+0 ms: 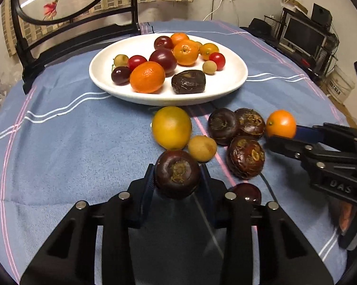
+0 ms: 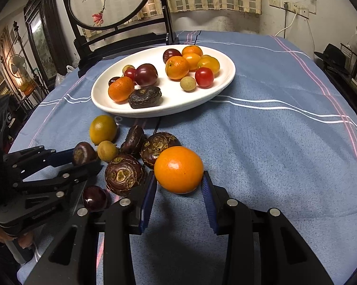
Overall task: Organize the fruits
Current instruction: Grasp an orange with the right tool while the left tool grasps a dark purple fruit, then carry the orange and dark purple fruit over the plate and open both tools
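Fruits are being gathered onto the white plate: the left tool is gripping a water chestnut just before it, the right tool apparently clamping an orange. Next, both need lifting plateward.

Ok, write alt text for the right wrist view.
The right gripper holds an orange between its fingers above a blue tablecloth. Left of it, the left gripper grips a dark water chestnut; a white plate of fruit sits behind.
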Tool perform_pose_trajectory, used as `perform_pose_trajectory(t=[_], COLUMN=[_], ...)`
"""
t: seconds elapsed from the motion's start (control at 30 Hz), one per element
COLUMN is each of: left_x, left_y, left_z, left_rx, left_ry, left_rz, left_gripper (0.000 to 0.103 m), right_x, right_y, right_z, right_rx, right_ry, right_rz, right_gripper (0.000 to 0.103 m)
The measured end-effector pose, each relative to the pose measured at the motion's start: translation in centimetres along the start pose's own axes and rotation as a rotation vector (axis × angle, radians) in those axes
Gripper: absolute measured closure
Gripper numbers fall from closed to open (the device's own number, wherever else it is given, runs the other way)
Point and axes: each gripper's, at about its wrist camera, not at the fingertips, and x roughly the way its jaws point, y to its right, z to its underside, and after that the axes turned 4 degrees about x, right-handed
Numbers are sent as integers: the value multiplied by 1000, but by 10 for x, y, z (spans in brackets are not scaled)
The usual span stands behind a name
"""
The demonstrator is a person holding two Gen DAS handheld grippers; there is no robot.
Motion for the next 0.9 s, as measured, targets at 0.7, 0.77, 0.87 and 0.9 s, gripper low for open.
perform_pose_trajectory(t=[0.7, 0.77, 0.87, 0.9], left_x=[-29, -16, 2, 11], left_y=[-51, -59, -66, -67], left_z=[-99, -110, -117, -119], left_rx=[-149, -158, -165, -165], left_ry=[126, 108, 81, 68], left_rz=[-24, -35, -69, -81], left_gripper=[67, 67, 67, 67], right_x=[-18, -3, 20, 26], right_y=[-32, -31, -23, -18], right_z=[-72, -81, -87, -88], right_rx=[60, 69, 112, 136], right_ry=[137, 123, 96, 94], right_rz=[-132, -117, -112, -114], right_gripper=[64, 64, 64, 62])
